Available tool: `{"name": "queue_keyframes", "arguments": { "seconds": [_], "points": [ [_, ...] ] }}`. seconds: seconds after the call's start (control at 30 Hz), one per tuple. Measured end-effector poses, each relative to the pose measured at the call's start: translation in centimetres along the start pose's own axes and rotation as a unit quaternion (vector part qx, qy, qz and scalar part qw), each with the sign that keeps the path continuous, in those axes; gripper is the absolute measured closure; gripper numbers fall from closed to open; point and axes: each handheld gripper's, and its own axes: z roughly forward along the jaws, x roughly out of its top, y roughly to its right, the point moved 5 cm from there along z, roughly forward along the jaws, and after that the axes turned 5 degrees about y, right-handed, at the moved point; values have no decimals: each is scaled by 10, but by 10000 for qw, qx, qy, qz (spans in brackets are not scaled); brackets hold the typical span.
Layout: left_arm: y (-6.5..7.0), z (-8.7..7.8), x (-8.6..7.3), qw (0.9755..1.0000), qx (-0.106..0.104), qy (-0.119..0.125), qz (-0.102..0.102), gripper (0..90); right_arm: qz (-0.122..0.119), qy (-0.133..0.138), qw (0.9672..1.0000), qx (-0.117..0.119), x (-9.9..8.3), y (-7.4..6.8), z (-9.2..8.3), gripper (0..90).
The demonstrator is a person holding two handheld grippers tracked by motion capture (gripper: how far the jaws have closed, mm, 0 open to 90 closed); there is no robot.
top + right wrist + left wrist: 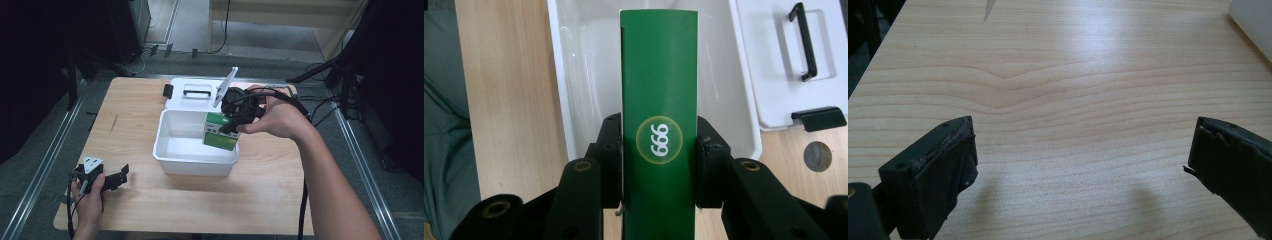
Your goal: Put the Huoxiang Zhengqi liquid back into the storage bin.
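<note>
Green box [220, 132], one in number, hangs tilted over the right half of the single white bin [172, 155], pinched by the right gripper [234, 121]. From the right gripper view the box [659, 90] stands between the two black jaws, one pad pressed against each long side, and its round emblem with white numerals sits level with the pads. The bin's pale inside [584, 70] lies beneath and behind it.

Going left to right across the high view: at about 7 o'clock on the table [150, 210], one hand [89, 200] holds the left gripper [119, 179] low over the wood, well apart from the bin. In the left gripper view its two jaws stand spread wide with bare wood grain [1073, 100] between them and nothing held.

At the table's centre sits the bin, and touching its far edge at 12 o'clock lies one white lid [192, 92] carrying one black handle [196, 91] and one black latch [168, 90].

At about 2 o'clock the other hand [280, 117] grips the right gripper, whose grey plate [225, 86] sticks upward.
</note>
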Motion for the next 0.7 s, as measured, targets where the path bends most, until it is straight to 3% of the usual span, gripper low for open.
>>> {"name": "queue_keyframes", "arguments": {
  "seconds": [0.2, 0.7],
  "points": [
    [0, 0, 0, 10000, 6, 7, 1, 0, -230, -73, 9996, 111, -5, -1, 13, 646],
    [0, 0, 0, 10000, 1, 6, -5, 0, -417, -138, 9987, 276, -13, 1, 38, 644]
  ]
}}
